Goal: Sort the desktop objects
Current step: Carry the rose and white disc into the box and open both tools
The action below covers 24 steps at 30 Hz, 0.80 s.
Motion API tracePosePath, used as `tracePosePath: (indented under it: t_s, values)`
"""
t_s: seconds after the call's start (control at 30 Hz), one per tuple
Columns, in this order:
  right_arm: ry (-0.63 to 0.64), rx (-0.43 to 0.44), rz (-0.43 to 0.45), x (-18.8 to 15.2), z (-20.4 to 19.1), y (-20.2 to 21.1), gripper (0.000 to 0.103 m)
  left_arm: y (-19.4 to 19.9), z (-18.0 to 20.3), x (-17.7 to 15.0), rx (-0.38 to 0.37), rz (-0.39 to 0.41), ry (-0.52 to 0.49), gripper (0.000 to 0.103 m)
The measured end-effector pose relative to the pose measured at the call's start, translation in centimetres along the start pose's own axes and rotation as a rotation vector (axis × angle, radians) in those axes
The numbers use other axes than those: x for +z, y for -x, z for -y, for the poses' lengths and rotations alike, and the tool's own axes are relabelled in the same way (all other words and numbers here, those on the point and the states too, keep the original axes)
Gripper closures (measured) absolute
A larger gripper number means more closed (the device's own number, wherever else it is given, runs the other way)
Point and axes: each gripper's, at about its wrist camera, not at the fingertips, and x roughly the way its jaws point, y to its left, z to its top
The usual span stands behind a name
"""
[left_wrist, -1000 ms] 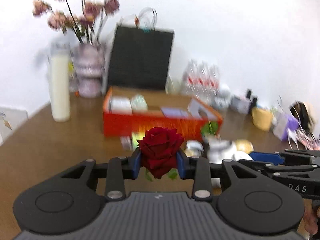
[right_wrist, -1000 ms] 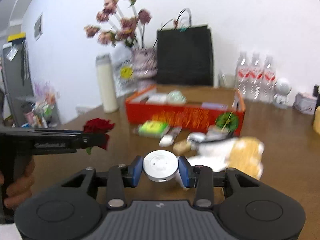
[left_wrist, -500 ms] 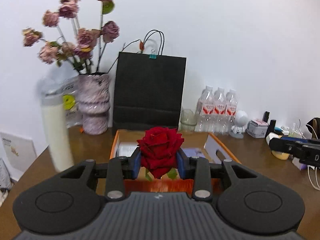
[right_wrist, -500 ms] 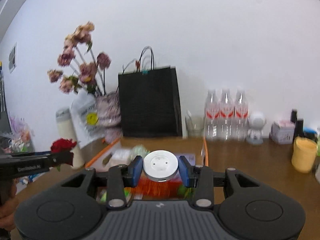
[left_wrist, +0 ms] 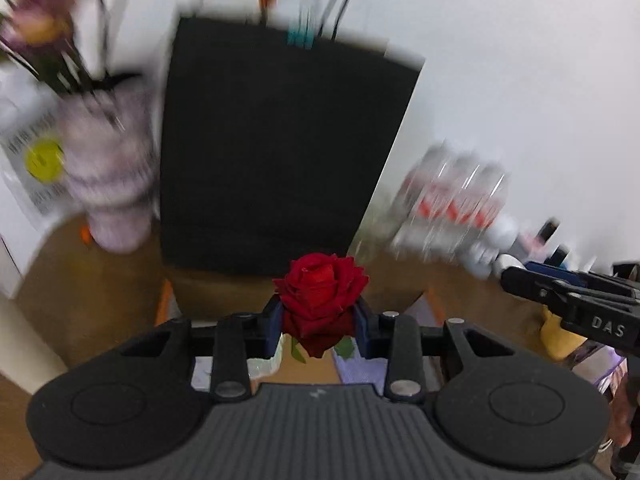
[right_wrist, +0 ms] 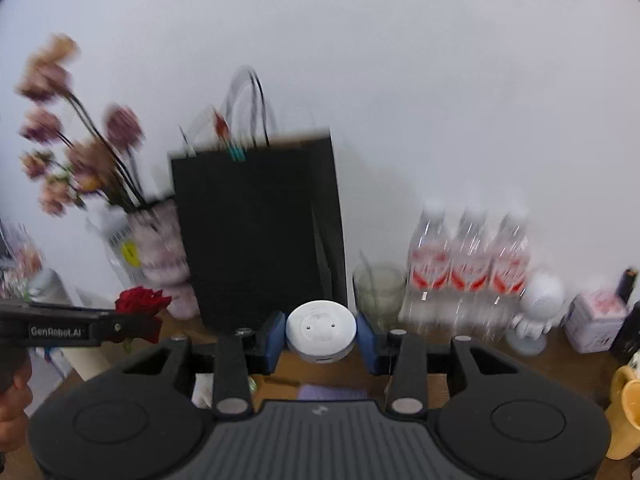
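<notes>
A dark red rose (left_wrist: pixel 320 300) is pinched between the blue pads of my left gripper (left_wrist: pixel 319 326), which is shut on it and held above the table in front of the black paper bag (left_wrist: pixel 272 152). The same rose (right_wrist: pixel 140 304) shows at the left of the right wrist view, at the tip of the left gripper. My right gripper (right_wrist: pixel 322 338) is shut on a white round disc-shaped device (right_wrist: pixel 321 330), also lifted off the table. The orange box is mostly hidden under both grippers; only a slice of its edge (left_wrist: pixel 162 304) shows.
Against the white wall stand a black paper bag (right_wrist: pixel 256 232), a pink vase of dried flowers (right_wrist: pixel 160 256), a glass (right_wrist: pixel 378 292), three water bottles (right_wrist: pixel 468 264), a small white robot figure (right_wrist: pixel 536 312) and a yellow cup (right_wrist: pixel 628 412). The view is motion-blurred.
Both grippers have risen and moved toward the wall with the rose and the white disc still held. The orange box and loose items have dropped under the grippers; the black bag looms larger.
</notes>
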Motion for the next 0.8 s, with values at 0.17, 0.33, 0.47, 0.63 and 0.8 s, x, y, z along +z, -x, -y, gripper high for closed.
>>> tracePosePath:
  t_s: [0.17, 0.33, 0.47, 0.63, 0.8]
  values:
    - [-0.061, -0.027, -0.255, -0.9, 1.9, -10.3, 0.065, -9.2, 0.0, -1.0, 0.061, -0.178, -0.04, 0.067]
    - [-0.076, -0.069, -0.395, -3.3, 2.8, -17.1, 0.065, -14.7, -0.1, -2.5, 0.073, -0.245, -0.035, 0.067]
    - [-0.033, -0.088, -0.431, -4.2, 2.3, -19.4, 0.065, -15.4, 0.4, -2.6, 0.076, -0.241, -0.053, 0.062]
    - [-0.083, -0.038, -0.416, -4.0, 2.3, -19.5, 0.06, -14.0, -0.1, -1.3, 0.068, -0.225, -0.038, 0.06]
    - [-0.072, -0.079, -0.411, -3.5, 1.8, -17.1, 0.049, -11.7, -0.5, -0.3, 0.089, -0.244, -0.002, 0.046]
